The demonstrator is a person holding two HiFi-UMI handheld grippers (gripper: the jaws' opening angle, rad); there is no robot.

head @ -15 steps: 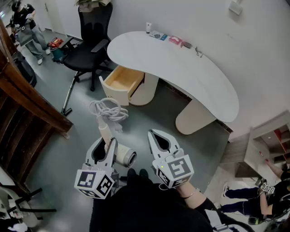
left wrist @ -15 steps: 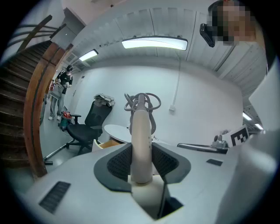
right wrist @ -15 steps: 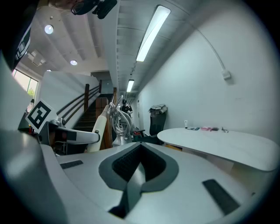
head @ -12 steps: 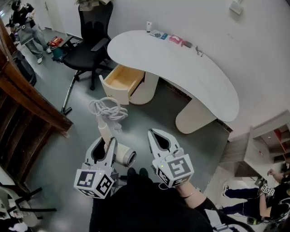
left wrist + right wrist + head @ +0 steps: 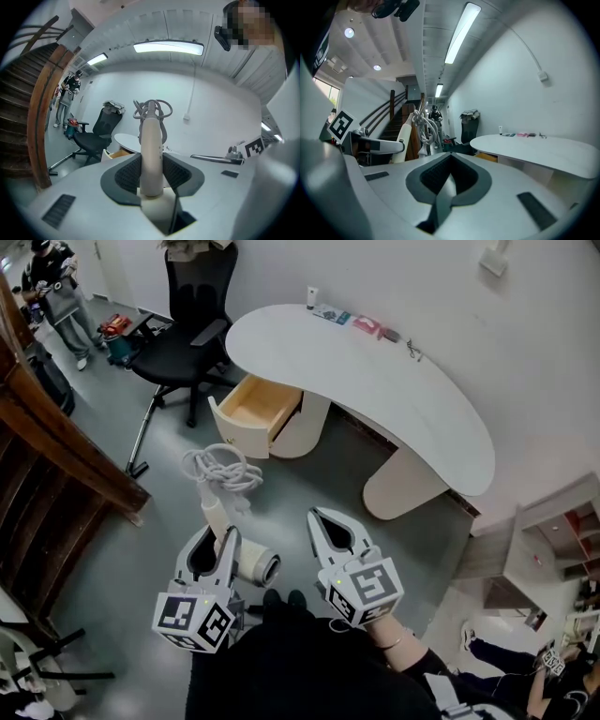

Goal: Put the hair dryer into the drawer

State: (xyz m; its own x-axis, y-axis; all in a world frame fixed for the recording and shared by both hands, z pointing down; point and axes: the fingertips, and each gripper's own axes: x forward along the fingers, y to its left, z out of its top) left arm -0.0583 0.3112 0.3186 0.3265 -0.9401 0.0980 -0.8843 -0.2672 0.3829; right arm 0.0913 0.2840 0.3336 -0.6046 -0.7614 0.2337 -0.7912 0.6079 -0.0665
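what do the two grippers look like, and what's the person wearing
The left gripper and the right gripper look alike: smooth pale grey shells that taper to a point, with dark ribbed pads lining the inner faces of the jaws. At the back of each sits a cube with black-and-white square markers. The person wears a black top.

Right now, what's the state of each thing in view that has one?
hair dryer: held by its handle, not yet in the drawer
cord: coiled in a bundle at the handle's end
drawer: pulled open, nothing visible inside
left gripper: shut on the hair dryer's handle
right gripper: shut, empty
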